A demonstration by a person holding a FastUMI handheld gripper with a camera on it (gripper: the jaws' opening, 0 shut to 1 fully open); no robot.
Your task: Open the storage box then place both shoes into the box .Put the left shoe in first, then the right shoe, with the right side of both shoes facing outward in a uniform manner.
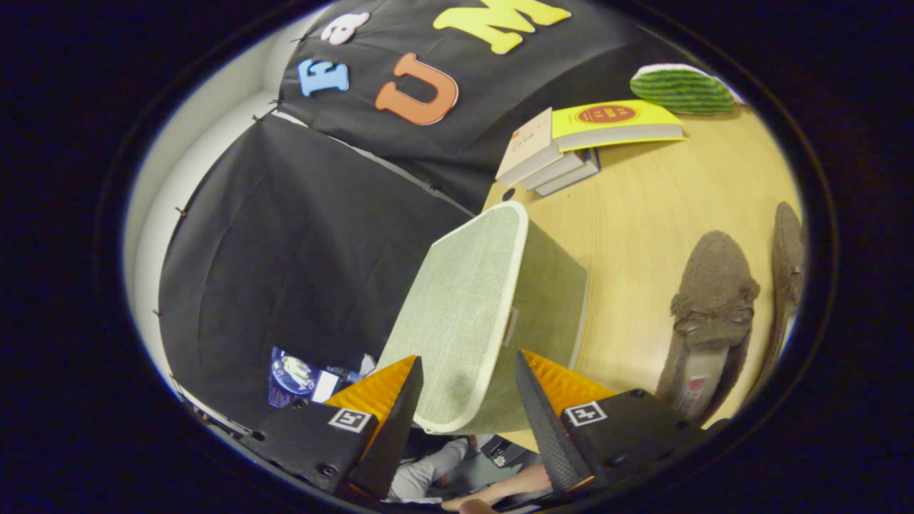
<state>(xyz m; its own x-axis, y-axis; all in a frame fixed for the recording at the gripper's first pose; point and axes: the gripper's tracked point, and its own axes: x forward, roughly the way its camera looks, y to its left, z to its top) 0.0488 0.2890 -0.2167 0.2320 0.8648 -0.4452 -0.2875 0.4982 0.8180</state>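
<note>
From the gripper view, one storage box [493, 314] is seen on the wooden bench [643, 214], covered in pale green fabric with a cream-trimmed lid, which is closed. Two brown slip-on shoes are counted beside it: the nearer shoe [710, 314], with a small bow on top, and a second shoe [787, 264] just beyond it, partly cut off. A stack of four books [571, 146] is seen past the box, with a yellow-covered one on top. One green striped object [682, 89] is seen behind the books; what it is cannot be told. The claw [468, 378] is held spread wide, with the box's near corner between its fingers [543, 407]. Whether the box is touched by either finger cannot be told; nothing is seen pinched. Below the fingers, a person's hand [493, 496] is glimpsed.
</note>
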